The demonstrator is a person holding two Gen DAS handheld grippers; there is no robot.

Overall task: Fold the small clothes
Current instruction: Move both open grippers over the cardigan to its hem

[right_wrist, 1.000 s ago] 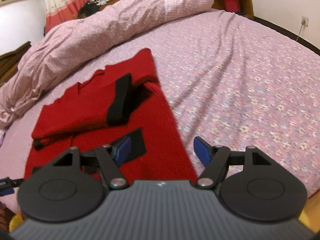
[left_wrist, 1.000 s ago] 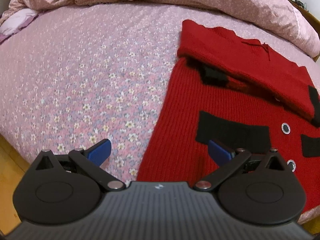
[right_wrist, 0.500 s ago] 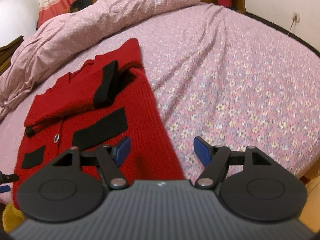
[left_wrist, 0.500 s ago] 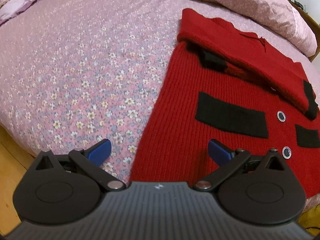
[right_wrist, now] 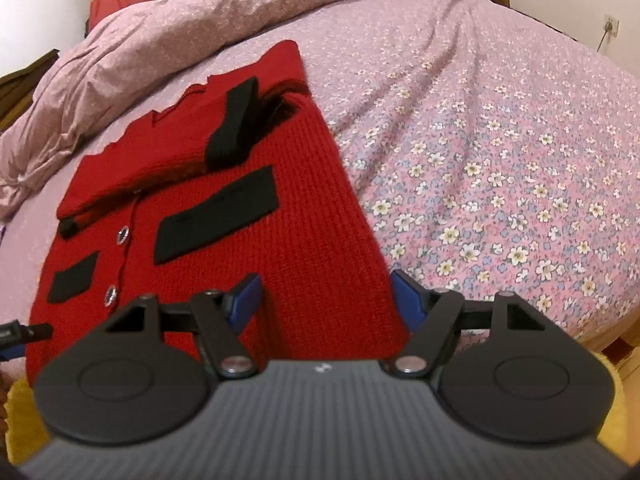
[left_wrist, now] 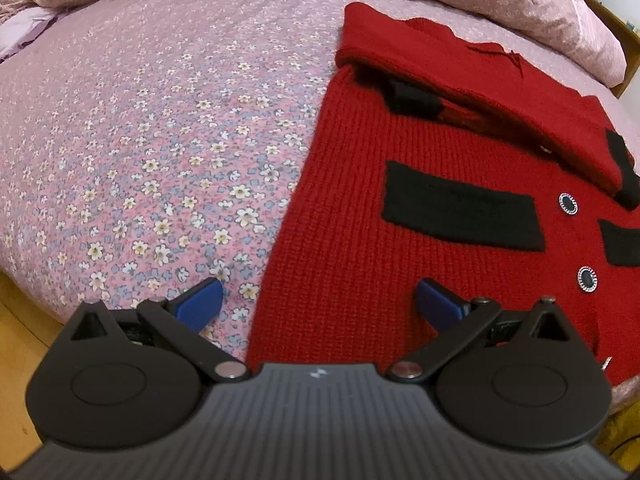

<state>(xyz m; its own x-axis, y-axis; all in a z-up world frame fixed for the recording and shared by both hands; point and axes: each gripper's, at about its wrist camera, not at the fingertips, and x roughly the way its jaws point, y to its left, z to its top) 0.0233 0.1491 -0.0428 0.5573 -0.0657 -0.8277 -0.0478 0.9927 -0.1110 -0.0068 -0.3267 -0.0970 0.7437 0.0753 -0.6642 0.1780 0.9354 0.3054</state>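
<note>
Both grippers have dropped nearer the red knit cardigan (left_wrist: pixel 400 240) on the floral bedsheet (left_wrist: pixel 160 140). Left gripper (left_wrist: pixel 318 300) open at six o'clock; right gripper (right_wrist: pixel 324 292), jaws just widened, straddles its hem corner untouched.

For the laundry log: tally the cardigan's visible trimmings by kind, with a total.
On the red cardigan:
Black pocket patches: 2
Black sleeve cuffs: 2
Round silver-rimmed buttons: 2
Total: 6
More may be hidden under the folded sleeves.
</note>
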